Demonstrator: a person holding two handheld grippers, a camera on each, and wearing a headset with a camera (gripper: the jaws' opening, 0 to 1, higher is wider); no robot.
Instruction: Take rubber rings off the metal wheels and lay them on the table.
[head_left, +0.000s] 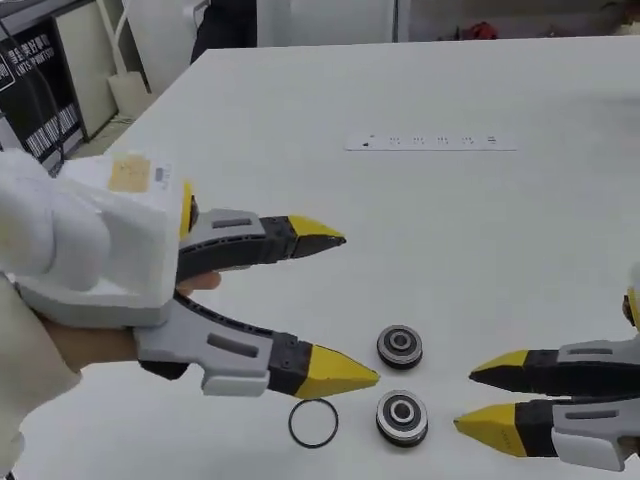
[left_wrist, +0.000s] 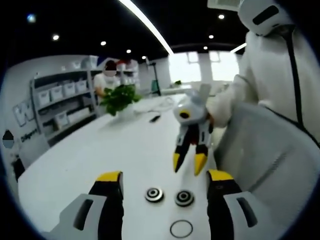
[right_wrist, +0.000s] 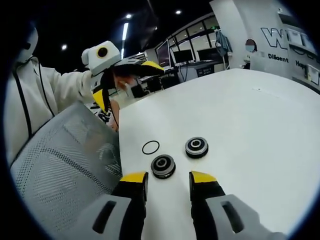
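- The left gripper (head_left: 335, 306) reaches in from the left edge of the head view, held above the white table (head_left: 450, 230). Its two yellow-tipped jaws are spread wide, with nothing between them.
- A loose rubber ring (head_left: 313, 423), thin and black, lies flat on the table just below the left gripper's lower jaw tip. In the left gripper view it lies between the two jaws, close in front of them.
- Just right of the ring is the near metal wheel (head_left: 402, 417), lying flat and apart from the ring. It has a dark outer rim and a bright hub.
- The far metal wheel (head_left: 400, 346) lies flat just beyond the near one, with a small gap between the two. I cannot tell whether either wheel carries a ring on its rim.
- The right gripper (head_left: 468, 400) comes in from the lower right edge and points left toward the two wheels. Its jaws are parted by a narrower gap than the left pair, hold nothing, and stop short of the wheels. In the right gripper view the near wheel lies just ahead of the gap between its jaws.
- Farther back on the table, right of centre, lies a pale printed strip (head_left: 430, 142), well apart from the wheels.
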